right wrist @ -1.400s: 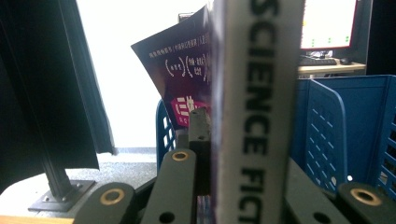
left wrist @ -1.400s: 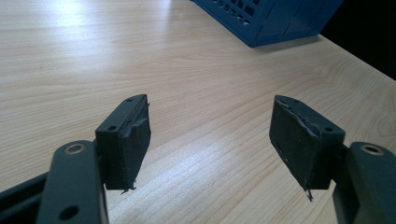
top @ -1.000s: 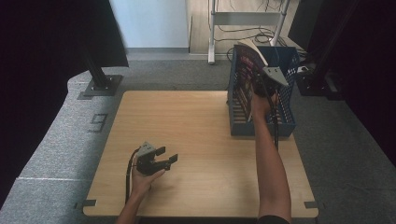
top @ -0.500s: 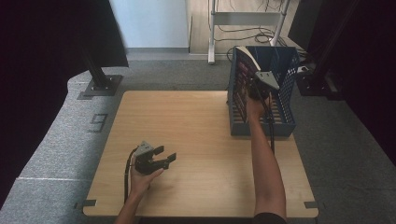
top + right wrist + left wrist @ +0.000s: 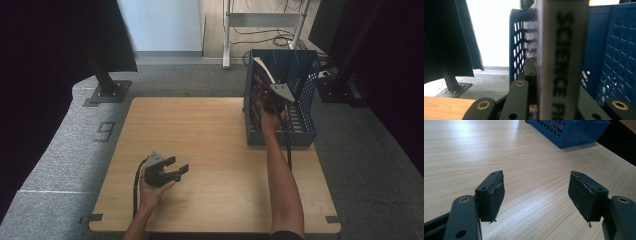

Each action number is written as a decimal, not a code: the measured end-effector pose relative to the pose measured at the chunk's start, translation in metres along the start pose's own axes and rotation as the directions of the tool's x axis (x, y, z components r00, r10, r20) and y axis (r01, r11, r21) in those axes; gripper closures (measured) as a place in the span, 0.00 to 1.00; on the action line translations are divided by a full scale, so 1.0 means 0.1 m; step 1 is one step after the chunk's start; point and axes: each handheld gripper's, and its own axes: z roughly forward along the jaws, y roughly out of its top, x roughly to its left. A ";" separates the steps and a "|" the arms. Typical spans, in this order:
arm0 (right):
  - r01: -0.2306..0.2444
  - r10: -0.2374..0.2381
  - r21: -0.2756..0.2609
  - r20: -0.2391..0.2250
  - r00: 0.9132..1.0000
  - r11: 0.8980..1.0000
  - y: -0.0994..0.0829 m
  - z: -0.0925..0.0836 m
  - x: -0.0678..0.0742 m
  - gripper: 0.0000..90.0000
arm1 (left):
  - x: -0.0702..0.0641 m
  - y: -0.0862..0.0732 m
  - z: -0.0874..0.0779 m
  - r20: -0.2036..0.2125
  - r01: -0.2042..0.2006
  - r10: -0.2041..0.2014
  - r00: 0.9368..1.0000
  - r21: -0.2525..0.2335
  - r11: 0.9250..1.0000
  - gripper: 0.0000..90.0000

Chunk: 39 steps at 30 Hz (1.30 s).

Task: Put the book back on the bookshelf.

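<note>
My right gripper (image 5: 265, 95) clamps a book (image 5: 564, 60) inside the blue basket (image 5: 305, 131); my left gripper (image 5: 176, 167) rests spread on the table (image 5: 210, 135).

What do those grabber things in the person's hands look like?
Each is dark grey to black. The left gripper has two flat black jaws with worn, ragged pads and a black cable. The right gripper carries a grey three-cornered plate, brass-ringed pivots and a black cable. Both forearms are bare.

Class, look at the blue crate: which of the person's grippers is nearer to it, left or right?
Right. The right gripper is at the crate, gripping a book inside it. The left gripper is open at the table's near-left area, well away.
</note>
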 end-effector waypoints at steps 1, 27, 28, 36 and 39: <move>0.001 -0.001 0.002 -0.003 1.000 1.000 -0.01 -0.02 0.00 0.89 | 0.00 0.00 0.00 0.000 -0.002 0.002 1.000 0.000 1.000 0.33; 0.032 -0.030 0.083 -0.027 0.999 0.996 -0.02 -0.15 0.04 0.89 | -0.05 0.00 0.03 0.006 -0.008 0.008 1.000 0.006 1.000 0.33; 0.037 -0.035 0.085 -0.025 0.999 0.996 -0.01 -0.15 0.04 0.90 | -0.06 0.00 0.03 0.007 -0.008 0.008 1.000 0.005 1.000 0.33; 0.015 -0.016 0.076 0.016 1.000 0.997 0.01 -0.11 0.00 0.90 | -0.06 0.00 0.04 0.007 -0.010 0.010 1.000 0.007 1.000 0.33; -0.003 0.001 0.061 0.039 0.999 0.998 0.01 -0.08 -0.02 0.91 | -0.04 0.00 0.04 0.006 -0.010 0.010 1.000 0.006 1.000 0.33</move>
